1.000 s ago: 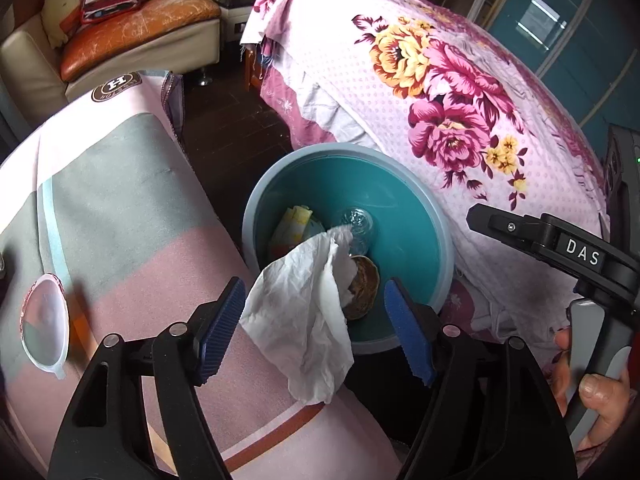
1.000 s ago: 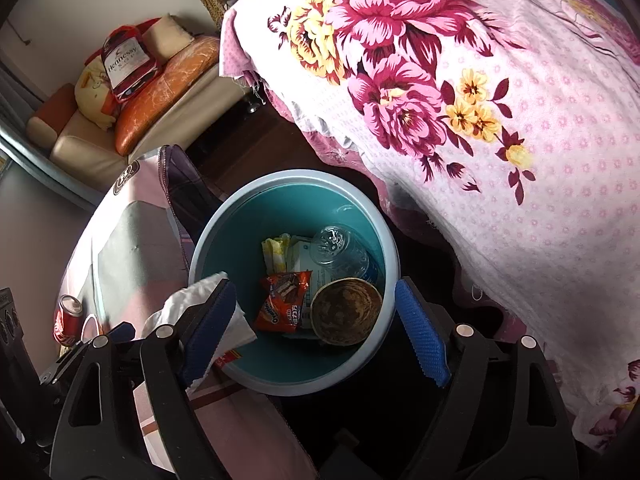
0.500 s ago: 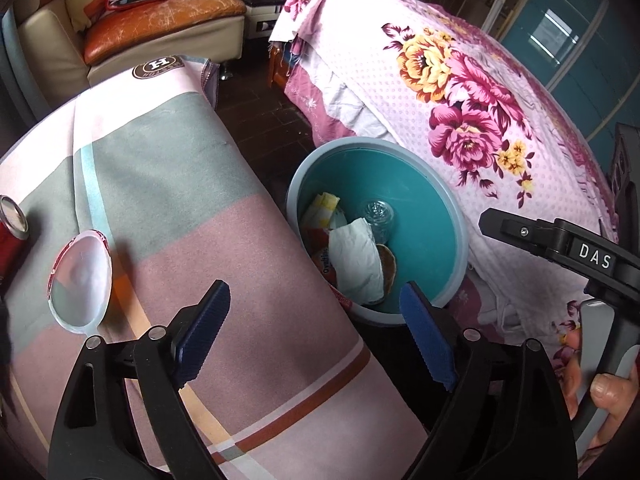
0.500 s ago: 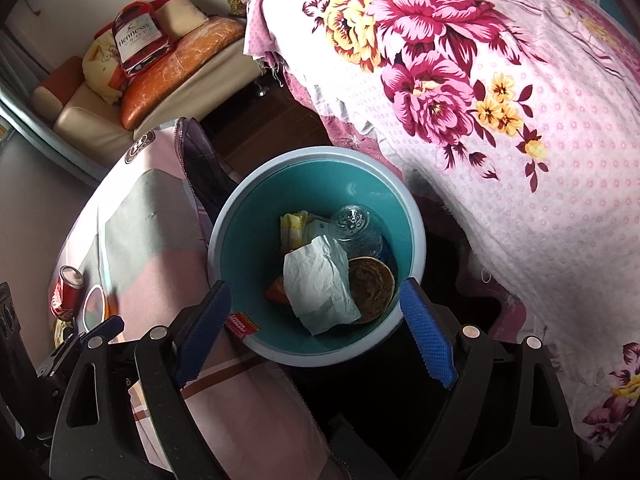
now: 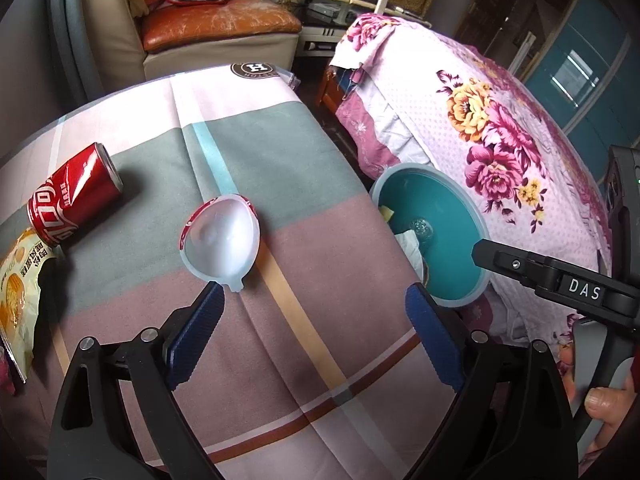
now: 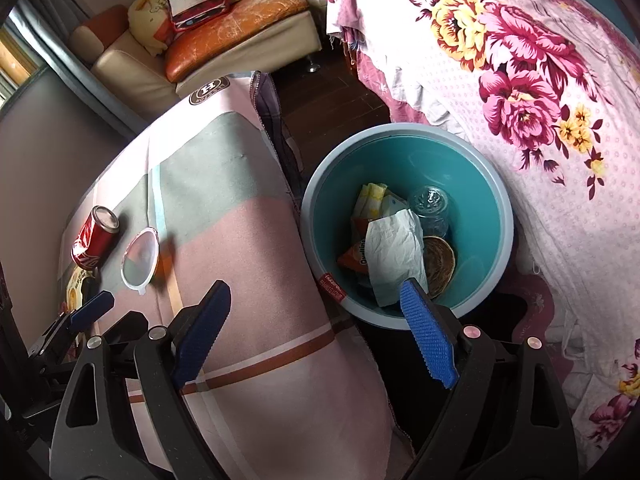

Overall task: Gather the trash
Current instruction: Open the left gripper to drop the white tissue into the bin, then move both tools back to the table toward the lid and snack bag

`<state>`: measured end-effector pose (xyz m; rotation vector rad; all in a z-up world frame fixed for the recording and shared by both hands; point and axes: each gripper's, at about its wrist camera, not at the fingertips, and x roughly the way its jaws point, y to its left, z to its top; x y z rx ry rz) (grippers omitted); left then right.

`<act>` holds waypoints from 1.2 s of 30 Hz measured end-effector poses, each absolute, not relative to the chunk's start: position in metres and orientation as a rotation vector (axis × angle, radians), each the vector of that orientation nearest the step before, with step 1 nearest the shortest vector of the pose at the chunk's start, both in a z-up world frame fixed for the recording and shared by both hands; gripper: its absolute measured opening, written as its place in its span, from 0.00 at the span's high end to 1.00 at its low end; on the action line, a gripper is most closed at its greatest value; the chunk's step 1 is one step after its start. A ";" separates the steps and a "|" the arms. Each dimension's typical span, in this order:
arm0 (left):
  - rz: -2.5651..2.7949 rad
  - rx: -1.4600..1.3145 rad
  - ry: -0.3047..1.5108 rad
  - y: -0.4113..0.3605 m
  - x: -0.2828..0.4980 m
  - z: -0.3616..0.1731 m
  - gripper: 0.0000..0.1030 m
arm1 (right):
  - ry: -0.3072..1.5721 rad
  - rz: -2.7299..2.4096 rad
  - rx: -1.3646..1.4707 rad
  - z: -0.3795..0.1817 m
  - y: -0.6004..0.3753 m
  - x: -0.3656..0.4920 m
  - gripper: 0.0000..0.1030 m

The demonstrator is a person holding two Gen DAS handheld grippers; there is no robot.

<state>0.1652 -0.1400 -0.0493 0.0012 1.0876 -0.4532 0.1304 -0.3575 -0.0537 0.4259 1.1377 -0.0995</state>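
1. Two hand-held grippers are catalogued: the left hand-held gripper is held above the bench, released, its jaws just opened wider, nothing between them; the right hand-held gripper is released and empty, over the gap between bench and bin.
2. Trash already binned: tissue, wrapper, bottle, brown disc.
3. Trash left on the bench: can on its side, lid just ahead of the left jaws, snack bag at the near-left edge, touching the can.
4. Risk, lid: thin and flat on cloth; the pads may be judged likely to skid over it or pinch the cloth.
5. Risk, can: round and lying down; a nudge could send it rolling off the bench.
6. Risk, bin: set low beside the bench edge; a release made early could drop trash on the floor.
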 end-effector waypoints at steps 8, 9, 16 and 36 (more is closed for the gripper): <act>-0.409 -0.048 1.062 -0.088 0.162 -0.042 0.10 | 1.158 -0.050 0.367 -0.045 -0.309 0.141 0.16; -0.404 -0.052 1.059 -0.081 0.162 -0.041 0.10 | 1.162 -0.041 0.359 -0.044 -0.303 0.143 0.16; -0.359 -0.051 1.042 -0.035 0.159 -0.039 0.10 | 1.188 0.021 0.296 -0.041 -0.254 0.154 0.16; -0.212 -0.092 1.066 0.103 0.187 -0.047 0.10 | 1.292 0.132 0.188 -0.064 -0.169 0.210 0.16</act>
